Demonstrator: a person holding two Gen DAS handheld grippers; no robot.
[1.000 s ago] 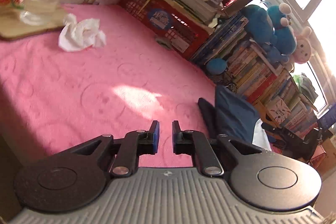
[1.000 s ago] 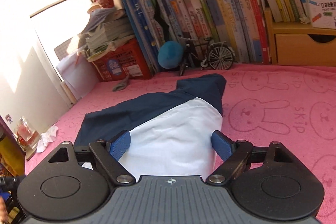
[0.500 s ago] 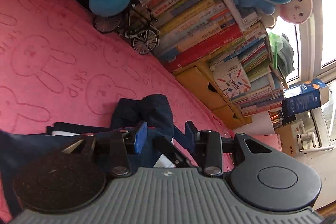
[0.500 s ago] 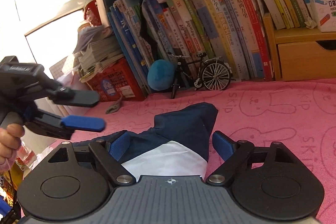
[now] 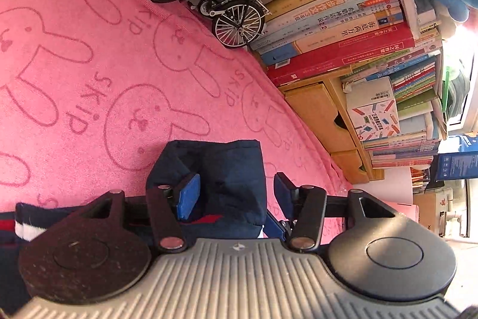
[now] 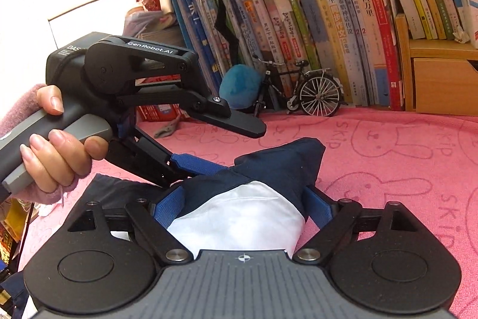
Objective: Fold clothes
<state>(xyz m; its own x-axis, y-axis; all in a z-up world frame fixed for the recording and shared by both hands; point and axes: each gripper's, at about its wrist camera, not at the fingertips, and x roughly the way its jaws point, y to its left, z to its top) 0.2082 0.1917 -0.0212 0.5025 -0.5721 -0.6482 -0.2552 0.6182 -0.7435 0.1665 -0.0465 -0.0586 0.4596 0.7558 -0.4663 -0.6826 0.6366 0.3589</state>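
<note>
A navy and white garment [image 6: 239, 217] lies bunched on the pink rabbit-print blanket [image 6: 388, 151], in front of a row of books [image 6: 337, 29] and a small model bicycle [image 6: 301, 91]. The right gripper [image 6: 243, 207] sits low over the garment with its jaws spread wide; the white panel and the dark folded end of the cloth lie between the two blue pads, and whether the pads touch the fabric cannot be told. The left gripper [image 6: 221, 150], held by a hand [image 6: 56, 151] in a pink sleeve, comes in from the left of the right wrist view, its jaws apart: the lower finger rests against the navy fabric near its raised fold while the upper finger stands clear above it. In the left wrist view the left gripper [image 5: 236, 195] straddles a navy flap of the garment [image 5: 227, 169], which rises between its open pads, with a striped cuff [image 5: 27, 221] showing at the lower left.
</note>
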